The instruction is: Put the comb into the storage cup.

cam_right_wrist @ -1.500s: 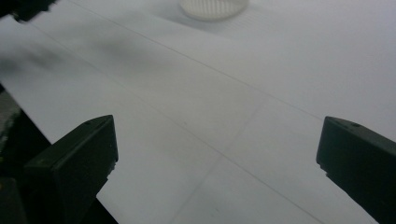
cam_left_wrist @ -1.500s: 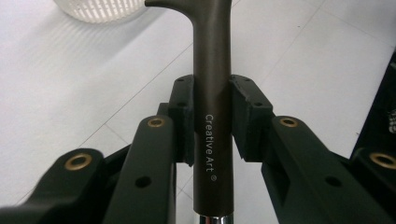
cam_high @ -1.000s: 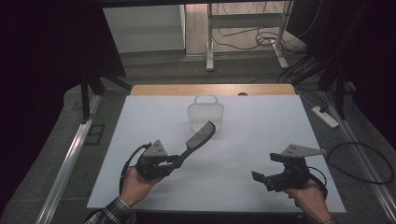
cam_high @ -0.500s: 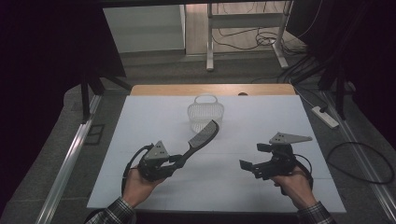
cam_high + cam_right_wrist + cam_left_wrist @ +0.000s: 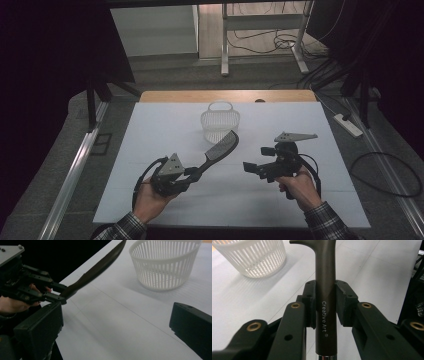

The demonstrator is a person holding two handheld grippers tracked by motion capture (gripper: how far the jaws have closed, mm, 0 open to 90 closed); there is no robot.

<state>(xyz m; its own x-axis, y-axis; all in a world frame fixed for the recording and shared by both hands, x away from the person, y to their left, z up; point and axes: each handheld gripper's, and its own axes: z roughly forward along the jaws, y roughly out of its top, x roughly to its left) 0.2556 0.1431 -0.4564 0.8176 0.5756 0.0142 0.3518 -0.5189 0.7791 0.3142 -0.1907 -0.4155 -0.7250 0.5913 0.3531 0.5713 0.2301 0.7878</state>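
My left gripper (image 5: 192,174) is shut on the handle of a dark utensil (image 5: 221,145) with a flat perforated head. The utensil slants up and away toward a white slatted basket (image 5: 220,122). In the left gripper view the handle (image 5: 326,290), marked "Creative Art", is clamped between the pads (image 5: 310,300), and the basket (image 5: 249,257) stands at the upper left. My right gripper (image 5: 253,169) hovers open to the right of the utensil, pointing left at it with nothing between its fingers. The right gripper view has the open right gripper (image 5: 115,330), the utensil (image 5: 97,268) and the basket (image 5: 165,262).
A white sheet (image 5: 150,130) covers the table, with a wooden strip (image 5: 225,96) along the far edge. A power strip (image 5: 347,125) and a cable loop (image 5: 385,170) lie off the right side. A metal rail (image 5: 75,170) runs along the left.
My right gripper has moved left and forward, closer to the utensil, and has turned to face it. The left gripper and the utensil have barely shifted.
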